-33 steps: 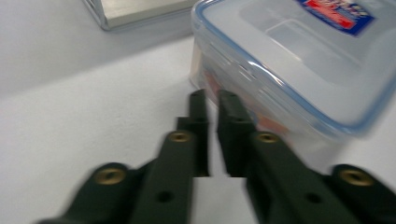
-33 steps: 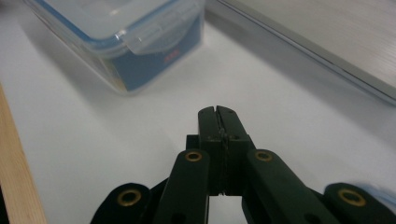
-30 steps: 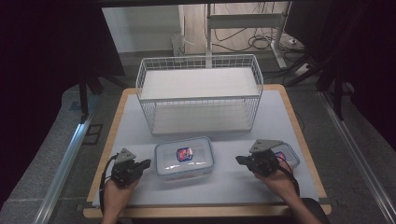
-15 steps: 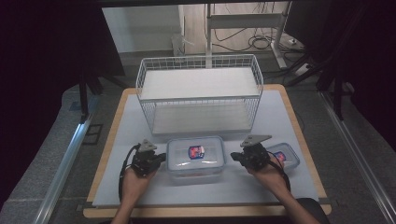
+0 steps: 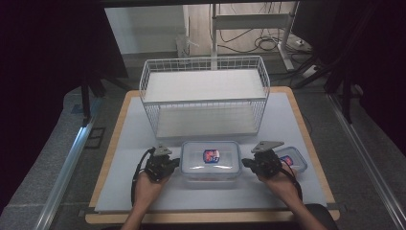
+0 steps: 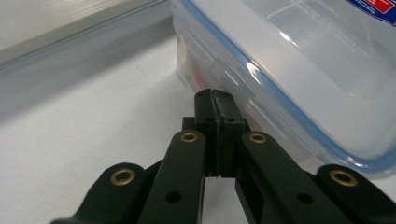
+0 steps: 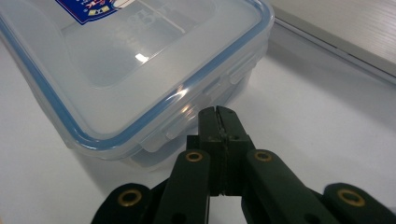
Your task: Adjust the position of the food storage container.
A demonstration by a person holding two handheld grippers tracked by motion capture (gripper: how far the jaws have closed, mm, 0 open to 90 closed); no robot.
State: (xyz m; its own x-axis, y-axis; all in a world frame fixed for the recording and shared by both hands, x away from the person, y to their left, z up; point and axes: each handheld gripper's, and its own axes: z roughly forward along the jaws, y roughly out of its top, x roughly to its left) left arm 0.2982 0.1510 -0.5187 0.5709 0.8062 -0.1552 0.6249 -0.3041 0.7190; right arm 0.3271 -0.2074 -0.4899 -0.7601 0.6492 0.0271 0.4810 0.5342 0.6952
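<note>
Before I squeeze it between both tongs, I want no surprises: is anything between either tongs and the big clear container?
Nothing visible. The left tongs sit shut at one short side of the clear container, the right tongs shut at the other side by its latch; bare table lies around them.

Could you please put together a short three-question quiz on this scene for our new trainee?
1. True or false: both grippers stand open.
2. What stands between the left gripper and the right gripper?
3. Where is the wire basket: A) behind the large container, B) in front of it?

Key:
1. False; both are shut, empty.
2. The large lidded container.
3. A. A smaller container lies beside the right hand.
</note>
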